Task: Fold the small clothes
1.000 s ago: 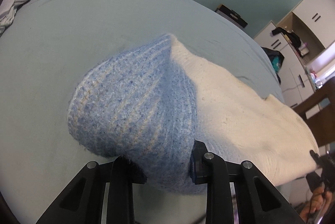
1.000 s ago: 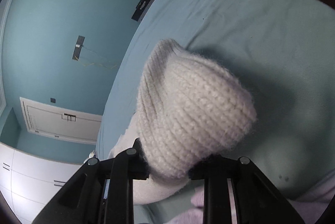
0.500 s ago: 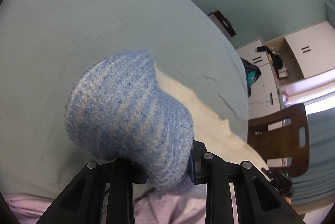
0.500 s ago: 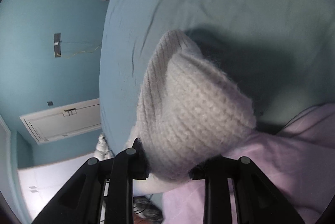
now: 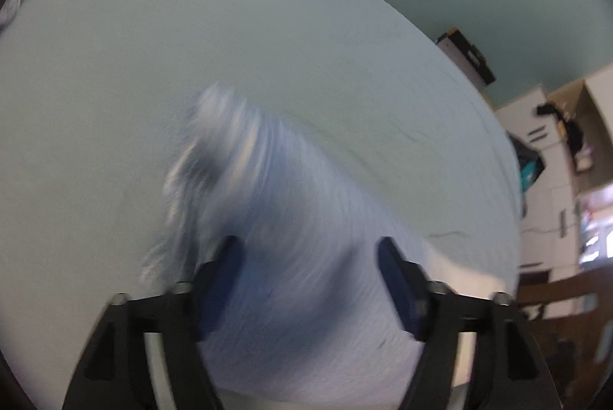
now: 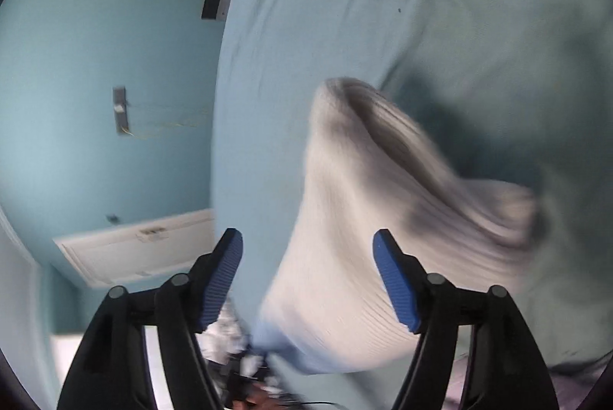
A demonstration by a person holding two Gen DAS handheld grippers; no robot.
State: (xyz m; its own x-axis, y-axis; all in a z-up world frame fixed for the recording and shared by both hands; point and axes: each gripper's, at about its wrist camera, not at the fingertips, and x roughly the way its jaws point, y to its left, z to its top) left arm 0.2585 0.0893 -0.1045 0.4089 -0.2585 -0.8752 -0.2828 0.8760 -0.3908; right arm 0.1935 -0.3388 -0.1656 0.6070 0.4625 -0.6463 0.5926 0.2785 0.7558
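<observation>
The knitted garment, pale blue ribbed wool at one end (image 5: 291, 256) and cream-white wool at the other (image 6: 364, 237), lies across the light blue bed sheet (image 5: 191, 46), blurred with motion in both views. Its long axis seems to run from one tool to the other: the blue end sits in front of the left tool (image 5: 308, 256), the cream end in front of the right tool (image 6: 308, 249).

Both tools are letting go. The left tool's jaws are opening, with the blue knit between them but its blue-padded fingers (image 5: 220, 287) standing clear of the wool on either side. The right tool's jaws are likewise opening; the cream knit rises between them and towards the right finger, and the ribbed blue pads (image 6: 394, 283) do not appear to press it, though the blur makes the right pad's clearance hard to judge.

The garment's far edge stands up from the sheet in a soft peak, so it looks dropped rather than smoothed. Each hand is nearest its own end, which suits a next fold or a flattening pass.

Beyond the bed are a teal wall (image 6: 76, 65) and white cupboards (image 5: 544, 141).
</observation>
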